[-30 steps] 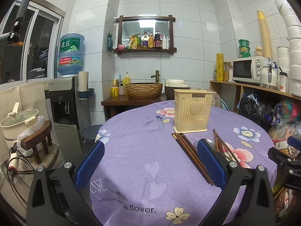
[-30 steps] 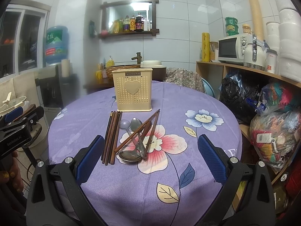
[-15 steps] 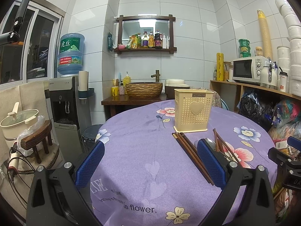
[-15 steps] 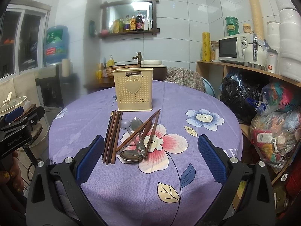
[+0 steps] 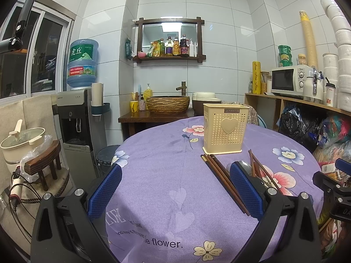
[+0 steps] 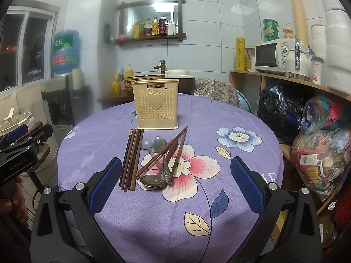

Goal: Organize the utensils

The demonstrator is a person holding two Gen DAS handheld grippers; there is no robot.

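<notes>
A cream perforated utensil holder (image 6: pixel 156 104) with a heart stands upright on the purple floral tablecloth (image 6: pixel 197 208); it also shows in the left wrist view (image 5: pixel 224 128). In front of it lie a bundle of dark wooden chopsticks (image 6: pixel 131 160), two crossed chopsticks (image 6: pixel 163 152) and a few metal spoons (image 6: pixel 156 168). The chopstick bundle also shows in the left wrist view (image 5: pixel 221 178). My right gripper (image 6: pixel 175 185) is open and empty, hovering just before the pile. My left gripper (image 5: pixel 175 190) is open and empty, left of the utensils.
A wooden shelf with a microwave (image 6: pixel 273 55) and stuffed plastic bags (image 6: pixel 318 151) stands to the right. A water dispenser (image 5: pixel 76 118) and a small stool with a pot (image 5: pixel 41 160) stand to the left. A basin (image 5: pixel 167 104) sits behind the table.
The right wrist view has crept slightly forward toward the utensil pile. The left gripper has barely moved.
</notes>
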